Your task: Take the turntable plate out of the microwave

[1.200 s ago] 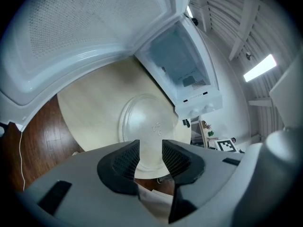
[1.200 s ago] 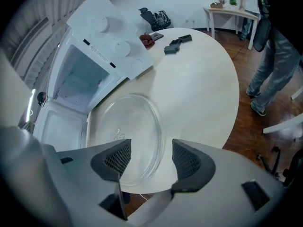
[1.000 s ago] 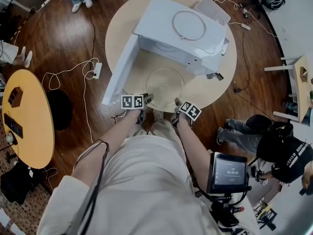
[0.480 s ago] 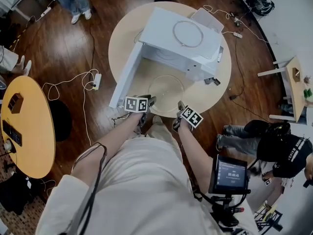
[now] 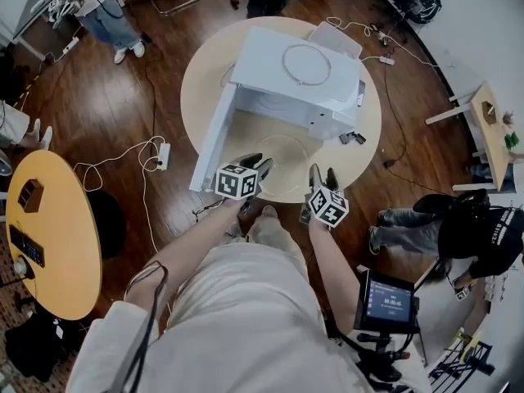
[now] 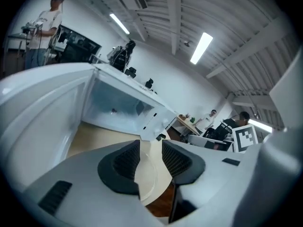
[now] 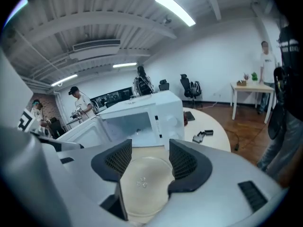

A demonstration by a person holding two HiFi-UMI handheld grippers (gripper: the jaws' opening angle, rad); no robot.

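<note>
The clear glass turntable plate point(image 5: 282, 158) lies flat on the round wooden table point(image 5: 368, 129), in front of the white microwave point(image 5: 295, 72) whose door point(image 5: 214, 137) hangs open to the left. My left gripper point(image 5: 260, 164) hovers above the plate's near left rim, open and empty. My right gripper point(image 5: 322, 173) hovers above the near right rim, also open and empty. In the right gripper view the plate point(image 7: 142, 183) shows between the spread jaws of the right gripper point(image 7: 149, 160), below them. In the left gripper view, the left gripper point(image 6: 150, 157) frames the plate's edge point(image 6: 149, 174) and the microwave cavity point(image 6: 118, 110).
A wire roller ring point(image 5: 306, 64) rests on the microwave's top. Small black parts point(image 5: 352, 137) lie on the table's right side, a flat white device point(image 5: 336, 38) behind the microwave. Cables and a power strip point(image 5: 164, 154) cross the floor. A yellow table point(image 5: 49, 236) stands left, a monitor rig point(image 5: 389, 301) right.
Both grippers have risen from the table's near edge and rolled, staying open and empty. The plate lies in the same place on the table.
</note>
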